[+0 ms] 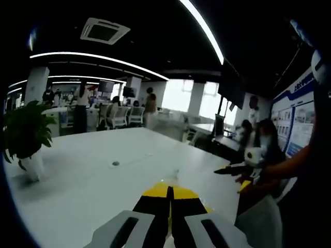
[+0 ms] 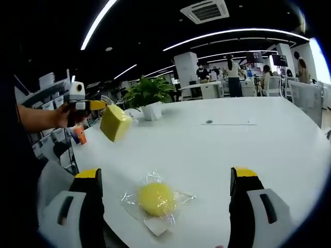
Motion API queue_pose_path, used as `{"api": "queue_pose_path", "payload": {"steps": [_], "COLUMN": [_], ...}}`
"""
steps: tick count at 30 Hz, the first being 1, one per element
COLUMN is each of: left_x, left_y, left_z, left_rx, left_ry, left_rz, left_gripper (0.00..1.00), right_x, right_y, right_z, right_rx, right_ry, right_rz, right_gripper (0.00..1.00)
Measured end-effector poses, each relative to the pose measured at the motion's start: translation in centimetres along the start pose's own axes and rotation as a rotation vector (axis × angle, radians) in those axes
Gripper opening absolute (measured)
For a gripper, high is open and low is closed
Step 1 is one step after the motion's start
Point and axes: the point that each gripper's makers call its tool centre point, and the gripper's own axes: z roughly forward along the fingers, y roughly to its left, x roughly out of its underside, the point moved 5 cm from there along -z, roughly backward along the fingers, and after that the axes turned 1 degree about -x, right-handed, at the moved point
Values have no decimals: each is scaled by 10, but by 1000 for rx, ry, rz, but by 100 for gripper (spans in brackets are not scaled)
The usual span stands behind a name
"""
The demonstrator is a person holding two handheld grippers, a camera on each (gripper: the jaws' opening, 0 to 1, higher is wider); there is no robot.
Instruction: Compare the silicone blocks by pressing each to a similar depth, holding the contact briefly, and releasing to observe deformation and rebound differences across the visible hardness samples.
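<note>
Right gripper view — yellow blocks over a white table (image 2: 269, 150).

Right gripper (image 2: 165, 199) hangs with jaws wide apart, straddling a round yellow silicone block (image 2: 156, 198) lying on clear wrap on the table. Beyond it, toward the potted plant (image 2: 149, 98), the left gripper (image 2: 95, 105) holds a yellow cube block (image 2: 115, 123) in the air — its jaws look together in its own view (image 1: 169, 194).

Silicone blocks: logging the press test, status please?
Left gripper shut on yellow block, lifted off the table. Right gripper open, straddling wrapped yellow ball. Nothing in the way.
</note>
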Motion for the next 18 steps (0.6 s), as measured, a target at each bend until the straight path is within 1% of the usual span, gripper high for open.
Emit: {"api": "queue_pose_path", "payload": {"steps": [3,4,6,9,11,14,16,18], "left_x": [-2,-3,-4,-7,-10,-14,-15,-15], "left_y": [-3,-4,-8,-18,-23,-31,-36,-41], "left_z": [-1,-1,-1,-2,-3,-8,-10,-12], "left_rx": [12,26,42,72,88,112,133,144], "left_ry": [-9,-13,-10,-15,-21,-32,-24,-23], "left_rz": [-3,-1,16,36,46,45,24,31], "left_gripper": [0,0,0,0,0,0,0,0], "right_x": [-6,-7,-13,-22,-28,-38,-45,-50], "right_y": [6,6,8,14,22,35,41,45], "right_z": [4,5,7,12,15,21,25,29], "right_rx": [-22,-27,-37,-74,-122,-178,-197,-213], "right_ry": [-6,-9,-18,-37,-56,-49,-57,-54], "right_rz": [-22,-28,-35,-49,-52,-105,-123,-134], "right_gripper": [97,97,97,97,97,97,96,96]}}
